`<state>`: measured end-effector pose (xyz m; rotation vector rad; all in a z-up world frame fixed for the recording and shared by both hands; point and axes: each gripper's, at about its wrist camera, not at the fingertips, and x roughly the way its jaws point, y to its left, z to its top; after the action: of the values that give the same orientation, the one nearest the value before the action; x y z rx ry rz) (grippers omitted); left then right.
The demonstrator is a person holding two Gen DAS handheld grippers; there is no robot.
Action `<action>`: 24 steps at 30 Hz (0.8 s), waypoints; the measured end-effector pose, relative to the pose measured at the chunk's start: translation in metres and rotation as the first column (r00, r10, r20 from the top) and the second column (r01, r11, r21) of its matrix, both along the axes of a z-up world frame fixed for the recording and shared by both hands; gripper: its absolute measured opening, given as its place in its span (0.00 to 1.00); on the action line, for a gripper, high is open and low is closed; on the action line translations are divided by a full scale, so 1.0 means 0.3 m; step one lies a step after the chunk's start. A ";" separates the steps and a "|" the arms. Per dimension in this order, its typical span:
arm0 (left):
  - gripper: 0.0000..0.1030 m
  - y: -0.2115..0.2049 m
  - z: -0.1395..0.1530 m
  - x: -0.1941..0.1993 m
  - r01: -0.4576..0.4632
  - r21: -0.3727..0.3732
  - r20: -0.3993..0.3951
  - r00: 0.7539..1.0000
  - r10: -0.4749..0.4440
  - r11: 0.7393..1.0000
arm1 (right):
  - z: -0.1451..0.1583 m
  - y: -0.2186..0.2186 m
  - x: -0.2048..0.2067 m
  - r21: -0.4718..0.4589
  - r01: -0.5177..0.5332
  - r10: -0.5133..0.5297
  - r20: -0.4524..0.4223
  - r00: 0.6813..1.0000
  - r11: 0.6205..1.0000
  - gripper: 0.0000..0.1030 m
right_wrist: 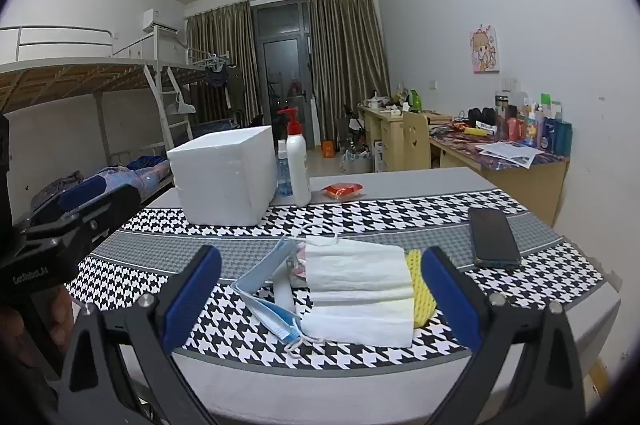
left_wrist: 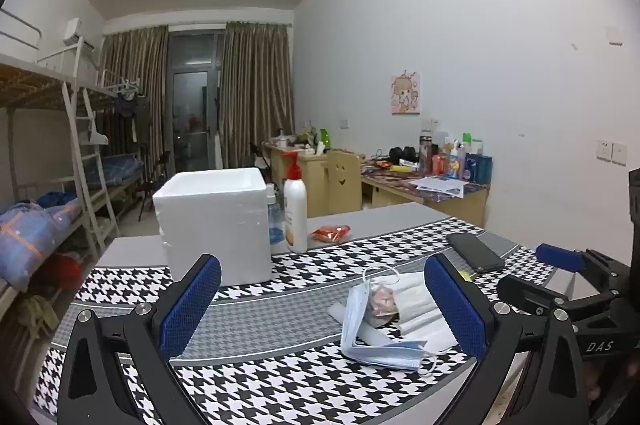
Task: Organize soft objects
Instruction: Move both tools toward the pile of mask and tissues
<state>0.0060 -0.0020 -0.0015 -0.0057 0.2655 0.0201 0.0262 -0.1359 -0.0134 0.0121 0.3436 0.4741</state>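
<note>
Left hand-held gripper (left_wrist: 322,301) and right hand-held gripper (right_wrist: 322,299) both stand spread wide, empty, low in frame over the table (right_wrist: 400,185). Between the right one's fingers lie folded white tissues (right_wrist: 360,289), a blue face mask (right_wrist: 266,295) at their left; white foam box (right_wrist: 224,177) beyond, centre-left

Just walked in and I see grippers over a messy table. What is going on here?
A person holds two grippers above a houndstooth-covered table. Both the left gripper and the right gripper are open and hold nothing. In front of them lies a small pile: a blue face mask, folded white tissues and a yellow foam net. A white foam box stands behind, untouched.
</note>
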 end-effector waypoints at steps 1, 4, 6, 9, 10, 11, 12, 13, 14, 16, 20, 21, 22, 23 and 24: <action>0.99 -0.018 0.000 0.000 0.000 0.021 0.007 1.000 -0.001 1.000 | 0.004 0.001 -0.011 -0.002 -0.001 0.001 0.002 1.000 1.000 0.99; 0.99 0.007 -0.001 -0.005 0.010 -0.024 0.019 1.000 -0.009 1.000 | 0.007 0.007 0.001 -0.006 0.001 -0.001 -0.034 0.999 1.000 0.99; 0.99 0.013 -0.005 -0.008 0.011 -0.031 0.021 1.000 -0.010 0.999 | 0.004 -0.001 0.003 -0.007 0.001 -0.001 -0.016 1.000 1.000 0.99; 0.99 0.023 -0.012 0.005 0.004 -0.032 0.011 1.000 -0.003 0.999 | 0.005 -0.002 0.016 -0.004 0.003 -0.003 -0.015 1.000 1.000 0.99; 0.99 0.019 -0.012 0.004 0.000 -0.024 0.013 1.000 0.001 1.000 | 0.005 -0.003 0.022 -0.003 0.002 -0.002 -0.014 1.000 1.000 0.99; 0.99 0.017 -0.013 0.004 0.005 -0.016 0.014 1.000 -0.005 1.000 | 0.005 -0.004 0.029 -0.002 0.001 -0.001 -0.014 1.000 1.000 0.99; 0.99 0.018 -0.014 0.003 0.010 -0.016 0.016 1.000 -0.010 1.000 | 0.005 -0.004 0.037 -0.003 0.001 -0.001 -0.014 1.000 1.000 0.99; 0.99 0.016 -0.014 0.003 0.011 -0.018 0.015 1.000 -0.011 1.000 | 0.005 -0.006 0.045 -0.002 0.001 -0.001 -0.014 1.000 1.000 0.99; 0.99 0.017 -0.015 0.004 0.010 -0.017 0.014 1.000 -0.010 1.000 | 0.005 -0.008 0.055 -0.001 0.001 -0.001 -0.014 1.000 1.000 0.99; 0.99 0.019 -0.018 0.009 -0.003 -0.012 0.008 1.000 0.003 1.000 | 0.001 0.000 0.014 -0.010 0.000 0.000 -0.010 1.000 1.000 0.99; 0.99 0.026 -0.021 0.016 -0.007 -0.026 -0.006 1.000 0.007 1.000 | 0.002 0.005 0.020 -0.014 -0.005 0.005 0.000 1.000 1.000 0.99; 0.99 0.027 -0.021 0.017 -0.005 -0.025 -0.006 1.000 0.005 1.000 | -0.003 0.009 0.018 -0.016 -0.004 0.004 0.003 1.000 1.000 0.99; 0.99 0.029 -0.020 0.015 -0.003 -0.023 -0.008 1.000 0.002 1.000 | -0.003 0.010 0.018 -0.017 -0.004 0.004 0.005 1.000 1.000 0.99; 0.99 0.031 -0.020 0.017 -0.002 -0.021 -0.012 1.000 0.002 1.000 | -0.002 0.010 0.018 -0.019 -0.004 0.004 0.005 1.000 1.000 0.99; 0.99 0.035 -0.021 0.021 -0.003 -0.025 -0.011 1.000 0.003 1.000 | -0.003 0.010 0.019 -0.019 -0.004 0.004 0.006 1.000 1.000 0.99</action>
<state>0.0121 0.0085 -0.0078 -0.0309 0.2770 0.0200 0.0319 -0.1329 -0.0143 -0.0087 0.3421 0.4748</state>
